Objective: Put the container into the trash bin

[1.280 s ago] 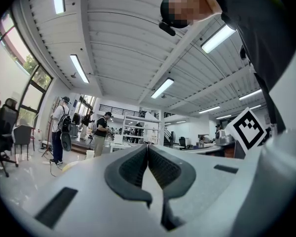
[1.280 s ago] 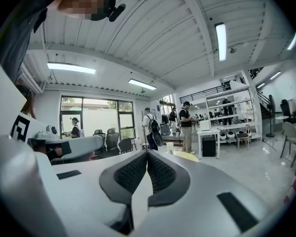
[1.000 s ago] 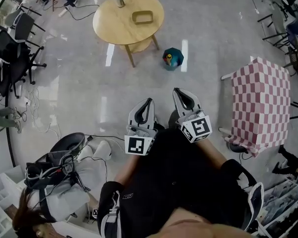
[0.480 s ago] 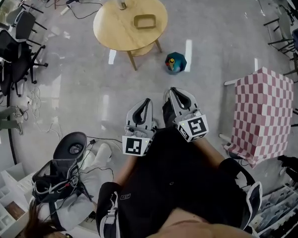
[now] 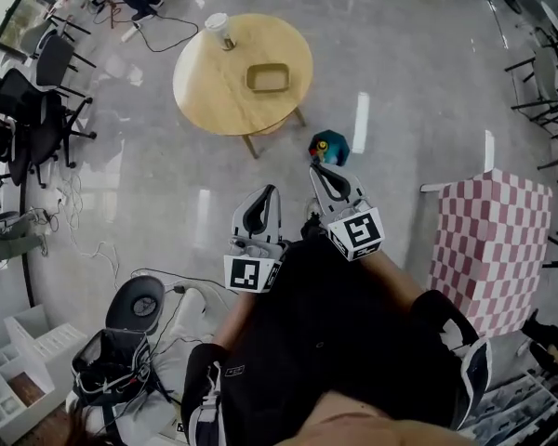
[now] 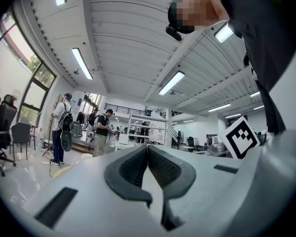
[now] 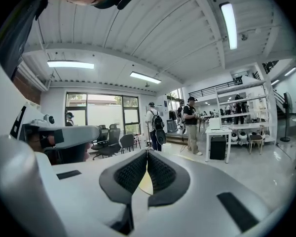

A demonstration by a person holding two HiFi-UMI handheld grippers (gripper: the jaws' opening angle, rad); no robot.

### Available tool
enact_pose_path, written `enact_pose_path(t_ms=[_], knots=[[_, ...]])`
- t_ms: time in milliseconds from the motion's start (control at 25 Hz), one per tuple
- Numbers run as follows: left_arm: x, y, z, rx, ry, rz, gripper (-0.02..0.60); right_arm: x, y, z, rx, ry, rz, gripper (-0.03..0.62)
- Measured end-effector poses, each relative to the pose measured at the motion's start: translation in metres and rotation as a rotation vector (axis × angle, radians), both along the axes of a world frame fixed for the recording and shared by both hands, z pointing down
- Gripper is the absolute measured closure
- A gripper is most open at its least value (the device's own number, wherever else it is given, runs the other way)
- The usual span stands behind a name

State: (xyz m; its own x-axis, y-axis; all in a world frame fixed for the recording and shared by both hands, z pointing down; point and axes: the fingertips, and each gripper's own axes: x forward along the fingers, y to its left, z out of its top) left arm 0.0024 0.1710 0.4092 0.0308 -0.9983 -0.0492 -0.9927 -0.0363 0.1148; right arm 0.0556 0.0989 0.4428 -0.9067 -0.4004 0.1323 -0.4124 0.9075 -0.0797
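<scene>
the fingers of your left gripper [image 6: 148, 146] are pressed together at the tips with nothing between them. the fingers of your right gripper [image 7: 147, 152] are the same: closed and empty. both pairs point out over the floor [image 5: 149, 156], side by side in front of your body.

just ahead of the right fingertips, a small teal bin [image 5: 329, 146] with something colourful in it stands on the floor; i take that for the trash bin. well beyond both sets of fingertips, past the bin, is the round wooden tabletop [image 5: 214, 91]. the container [image 5: 268, 78], a shallow rectangular tray, sits on it untouched, toward the side nearer your right fingers. a white cup [image 5: 219, 28] stands at the far edge, off to the left of your left fingers. a pink checked table [image 5: 491, 240] is well off to the right.

judging by that gap, you're in the approach, with nothing picked up yet. next you need to close on the tabletop, spread one pair of fingers, and take one wall of the container by its rim. mind the bin as you pass it.
</scene>
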Motion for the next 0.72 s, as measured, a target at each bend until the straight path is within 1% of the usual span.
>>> enact_pose_path(t_ms=[200,400,560,720], knots=[[-0.006,-0.028,0.002,-0.016,-0.016,-0.042,0.571,-0.012,-0.038,0.009,-0.006,0.013,-0.053,0.566],[-0.009,-0.039,0.011,-0.033,0.007,-0.077,0.571,-0.017,-0.055,0.024,-0.043,0.023,-0.077,0.566],[-0.022,-0.053,0.018,-0.049,0.015,-0.079,0.571,-0.036,-0.068,0.031,-0.052,0.038,-0.084,0.566],[-0.046,-0.075,0.021,-0.051,0.038,-0.064,0.571,-0.059,-0.085,0.034,-0.041,0.066,-0.079,0.566]])
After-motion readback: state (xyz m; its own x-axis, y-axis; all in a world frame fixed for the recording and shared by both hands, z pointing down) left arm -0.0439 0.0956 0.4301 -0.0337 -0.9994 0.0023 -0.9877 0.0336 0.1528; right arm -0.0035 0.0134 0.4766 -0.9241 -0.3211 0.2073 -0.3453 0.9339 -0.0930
